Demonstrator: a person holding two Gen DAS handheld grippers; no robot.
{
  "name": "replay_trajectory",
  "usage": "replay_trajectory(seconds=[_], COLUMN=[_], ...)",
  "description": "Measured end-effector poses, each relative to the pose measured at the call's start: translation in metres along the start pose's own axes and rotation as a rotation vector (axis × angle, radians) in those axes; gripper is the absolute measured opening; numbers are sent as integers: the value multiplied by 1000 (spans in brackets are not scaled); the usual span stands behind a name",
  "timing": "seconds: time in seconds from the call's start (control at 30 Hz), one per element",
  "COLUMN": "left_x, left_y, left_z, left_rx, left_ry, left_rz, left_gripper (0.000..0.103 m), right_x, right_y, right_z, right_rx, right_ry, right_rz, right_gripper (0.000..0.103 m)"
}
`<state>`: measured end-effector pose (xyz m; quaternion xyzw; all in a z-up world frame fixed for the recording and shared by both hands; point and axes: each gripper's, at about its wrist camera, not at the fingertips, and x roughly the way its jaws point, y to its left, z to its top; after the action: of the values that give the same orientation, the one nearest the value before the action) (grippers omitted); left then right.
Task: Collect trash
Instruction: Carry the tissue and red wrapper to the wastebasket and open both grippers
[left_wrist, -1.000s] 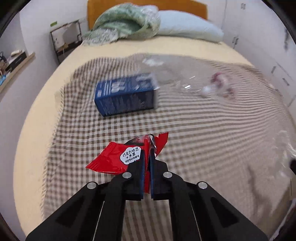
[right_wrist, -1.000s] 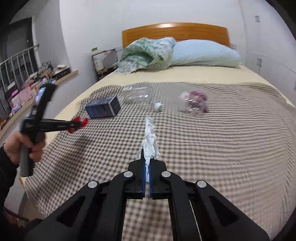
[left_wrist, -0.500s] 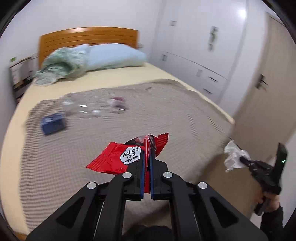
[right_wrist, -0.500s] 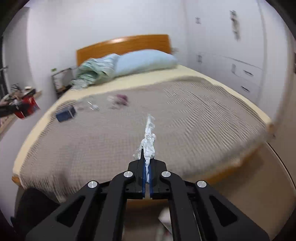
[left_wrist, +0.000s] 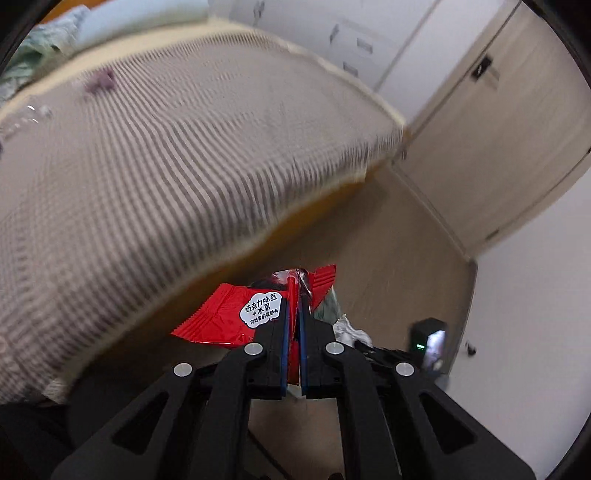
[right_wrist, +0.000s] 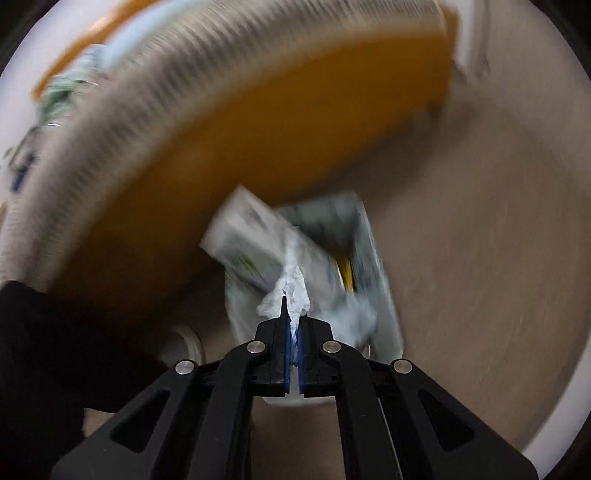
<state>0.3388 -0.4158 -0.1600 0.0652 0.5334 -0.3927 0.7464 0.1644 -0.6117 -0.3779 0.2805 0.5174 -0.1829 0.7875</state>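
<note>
Left hand-held gripper (left_wrist: 291, 314) clenched on red snack wrapper (left_wrist: 225, 317), held off the bed (left_wrist: 147, 155) edge, above floor. Right hand-held gripper (right_wrist: 291, 317) grips crumpled white tissue (right_wrist: 291, 291) w/ blurry trash bin (right_wrist: 354, 236) at 12 o'clock beyond its tips.

Bed (left_wrist: 155, 155) fills the 9 to 12 o'clock part of the left wrist view, covered by a brown-and-white checked blanket (left_wrist: 110, 184), blurred. Pale blue pillow (left_wrist: 140, 14) and a crumpled green patterned cloth (left_wrist: 40, 48) at 11 o'clock, at the bed's far end. Wooden floor (left_wrist: 399, 258) centre to 3 o'clock. White drawer fronts (left_wrist: 351, 40) at 12 o'clock; a beige door (left_wrist: 498, 129) at 2 o'clock.

Right wrist view, heavily blurred: orange-brown bed frame side (right_wrist: 277, 129) from 9 to 1 o'clock, checked blanket edge above it, floor (right_wrist: 480, 240) at 3 o'clock.
</note>
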Motion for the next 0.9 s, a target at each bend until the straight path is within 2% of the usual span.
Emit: replay_trajectory(seconds=[0.07,0.13,0.17,0.2,0.27,0.4,0.53,0.63,0.67,0.7,0.73,0.8,0.9], left_x=[25,51,61,74,101,167,225,266,278,294,311,329,323], left_y=[-5,-8,-9,-11,-18,-35,-57,-72,-75,-74,-70,-57,-41], left_z=[0,-1,-1,-4,-9,-21,-25,-21,-20,-19,-18,-18,-21], left_rx=[15,26,29,38,41,69,90,60,36,5,-31,-121,-192], left_ry=[42,91,104,124,168,303,396,407,408,419,441,436,418], left_rz=[18,24,25,23,19,-7,-27,-55,-60,-61,-40,14,35], left_gripper=[2,2,2,2,2,2,2,5,28,58,67,69,69], right_x=[30,60,66,67,62,32,1,-14,-17,-18,-18,-15,-9], right_y=[-10,-15,-18,-23,-33,-69,-109,-128,-133,-136,-139,-140,-138], right_z=[-11,-14,-17,-19,-24,-21,-20,-23,-24,-26,-28,-32,-38], right_rx=[60,94,114,147,194,306,388,415,420,425,429,434,432], right_ry=[51,130,141,125,91,-3,-73,-104,-107,-107,-102,-88,-56], right_rz=[-3,-20,-11,20,70,56,22,9,7,7,8,14,29], right_gripper=[3,14,44,58,58,61,62,62,62,62,62,62,62])
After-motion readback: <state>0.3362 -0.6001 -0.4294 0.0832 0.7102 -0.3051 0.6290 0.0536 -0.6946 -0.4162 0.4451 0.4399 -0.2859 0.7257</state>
